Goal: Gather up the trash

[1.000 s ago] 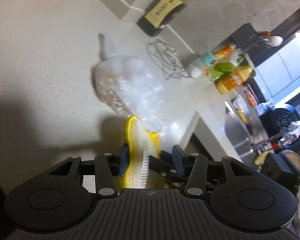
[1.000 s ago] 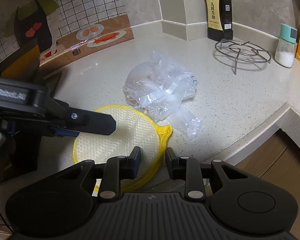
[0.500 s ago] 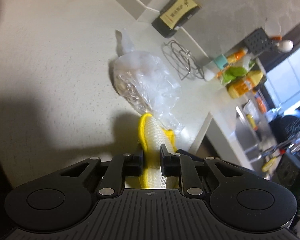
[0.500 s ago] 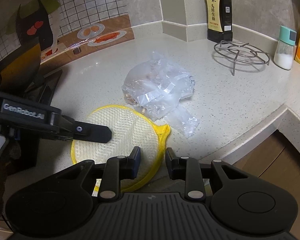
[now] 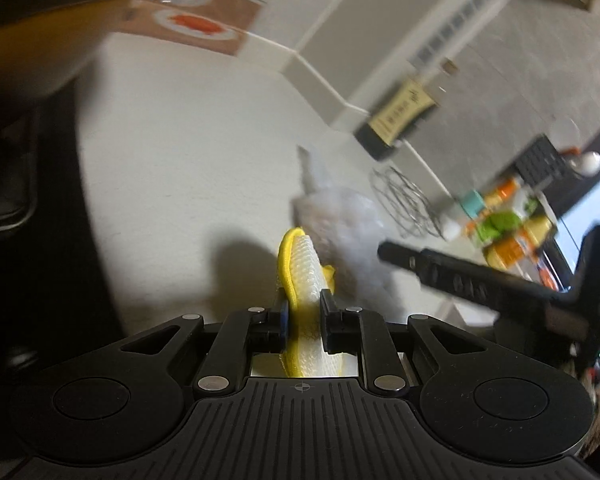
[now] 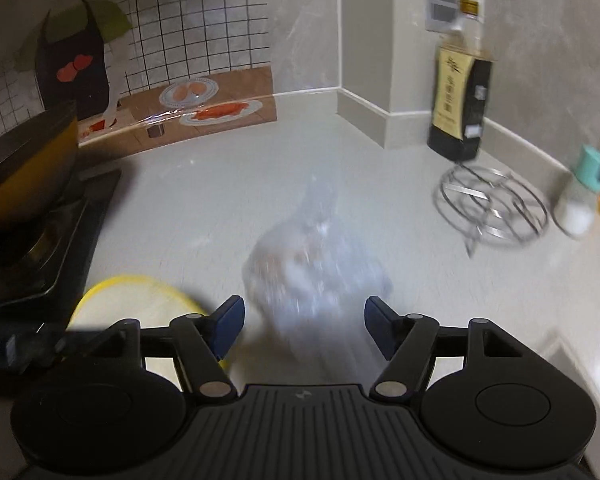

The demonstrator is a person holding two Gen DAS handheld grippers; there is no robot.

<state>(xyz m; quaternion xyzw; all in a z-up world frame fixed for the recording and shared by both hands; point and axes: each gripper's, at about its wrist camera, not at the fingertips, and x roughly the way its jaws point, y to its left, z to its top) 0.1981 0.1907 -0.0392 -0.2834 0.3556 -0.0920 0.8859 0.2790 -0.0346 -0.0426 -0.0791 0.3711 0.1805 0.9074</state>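
The left tool (image 5: 303, 308) is clamped on the yellow-rimmed mesh net (image 5: 306, 276), which stands on edge between its fingers and runs up toward 12 o'clock from them. Just past the net's tip, at about 1 o'clock, lies the crumpled clear plastic bag (image 5: 346, 224) on the pale tabletop (image 5: 188, 152); net and bag look to be touching or nearly so, though blur makes that hard to settle. One finger (image 5: 452, 276) of the right tool reaches in from 3 o'clock, its tip beside the bag.

In the right wrist view, the right tool (image 6: 304, 320) has its jaws spread wide, and the plastic bag (image 6: 312, 268) sits straight ahead at 12 o'clock, partly between the two blue pads (image 6: 230, 320). Something brownish shows through the film, too smeared to name. The mesh net (image 6: 128, 300) appears at 9 o'clock, low over the tabletop (image 6: 260, 160).

At 2 o'clock stand a wire trivet (image 6: 492, 208), a dark sauce bottle (image 6: 458, 108) behind it, and a teal-capped shaker (image 6: 580, 208) holding white grains. A pan (image 6: 28, 160) rests on the stove (image 6: 60, 240) at 10 o'clock.
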